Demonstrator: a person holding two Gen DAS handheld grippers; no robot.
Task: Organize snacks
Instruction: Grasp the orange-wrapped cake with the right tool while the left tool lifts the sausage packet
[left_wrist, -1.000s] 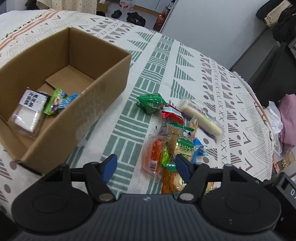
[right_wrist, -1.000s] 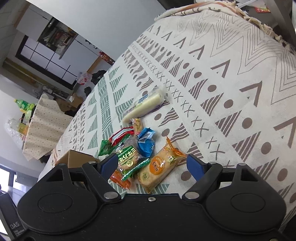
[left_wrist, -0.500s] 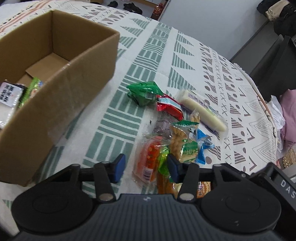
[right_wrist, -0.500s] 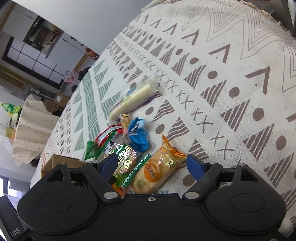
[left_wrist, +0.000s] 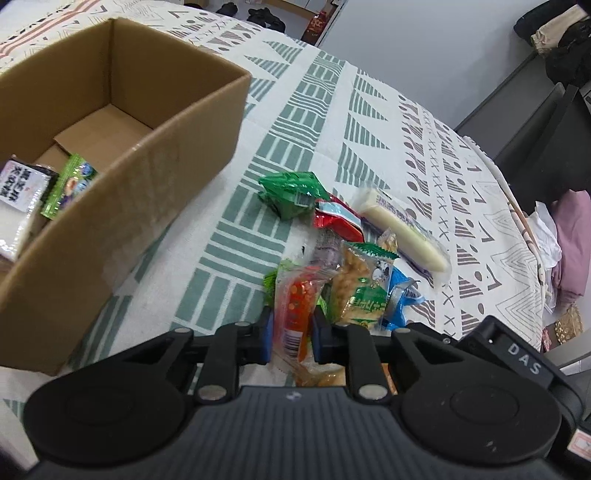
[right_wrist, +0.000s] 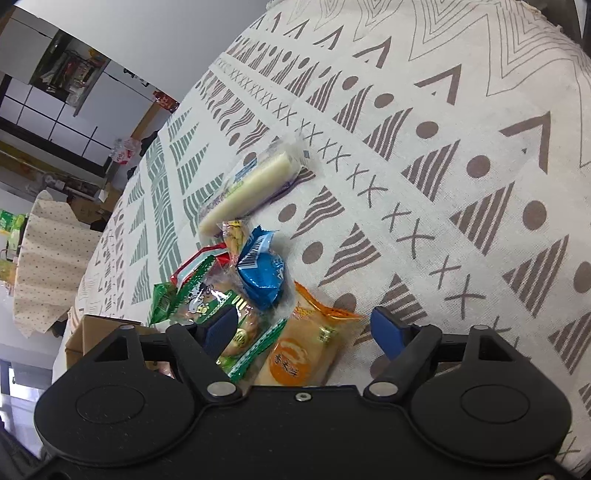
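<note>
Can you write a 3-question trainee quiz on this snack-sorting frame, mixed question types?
1. True or false: the left gripper is shut on the clear packet with orange-red contents.
2. Multiple choice: the right gripper is A) shut on the blue packet, B) open above the orange-label packet, C) shut and holding nothing.
3. Short answer: where do the white-label packet and the small green packet lie?

Key:
1. True; the pads press on it from both sides.
2. B; its jaws stand wide apart, nothing gripped.
3. Inside the cardboard box, while the other snacks lie on the patterned cloth.
</note>
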